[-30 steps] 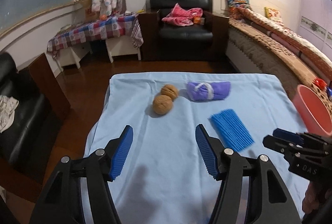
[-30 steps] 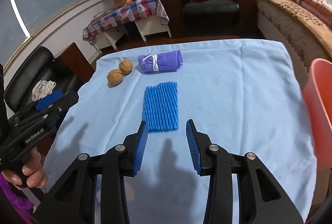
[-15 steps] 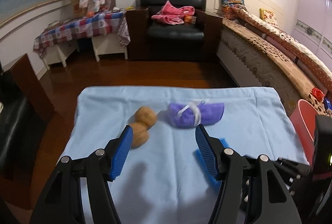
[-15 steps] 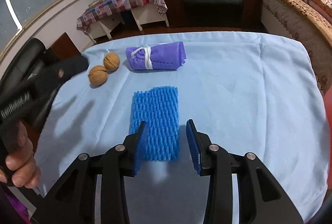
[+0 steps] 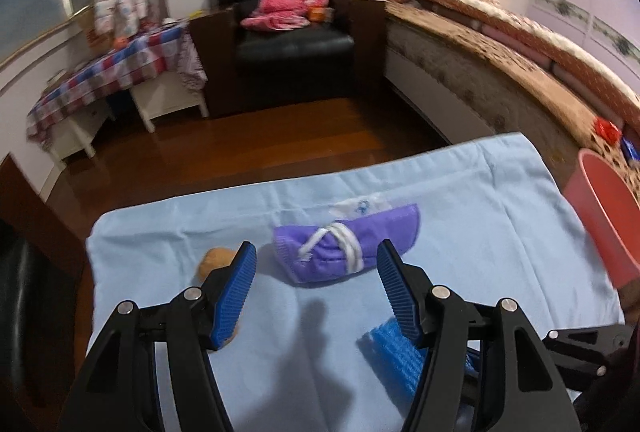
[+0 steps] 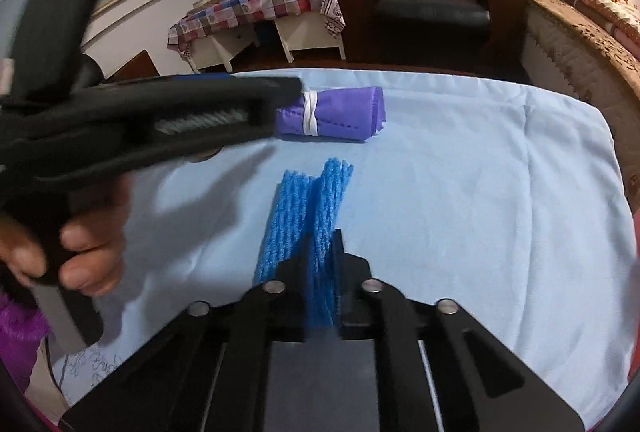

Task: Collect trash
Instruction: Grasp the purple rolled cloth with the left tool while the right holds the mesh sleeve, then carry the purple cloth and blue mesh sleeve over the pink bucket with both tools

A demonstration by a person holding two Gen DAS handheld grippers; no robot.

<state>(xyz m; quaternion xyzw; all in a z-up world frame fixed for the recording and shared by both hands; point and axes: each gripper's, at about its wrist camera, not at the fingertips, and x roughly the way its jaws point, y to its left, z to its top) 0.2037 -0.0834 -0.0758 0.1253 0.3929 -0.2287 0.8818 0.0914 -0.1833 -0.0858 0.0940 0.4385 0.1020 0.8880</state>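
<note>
Blue foam net (image 6: 316, 216) pinched between closed right gripper (image 6: 320, 272) pads, left gripper (image 5: 316, 284) wide open over purple roll (image 5: 348, 248)

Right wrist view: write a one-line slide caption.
Right gripper shut on blue foam net over light-blue cloth; purple roll lies beyond.

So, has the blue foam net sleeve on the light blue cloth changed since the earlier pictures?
Yes. The blue foam net sleeve lay flat on the light blue cloth before; now the right gripper has shut on its near end, bunching it between the fingers.
</note>
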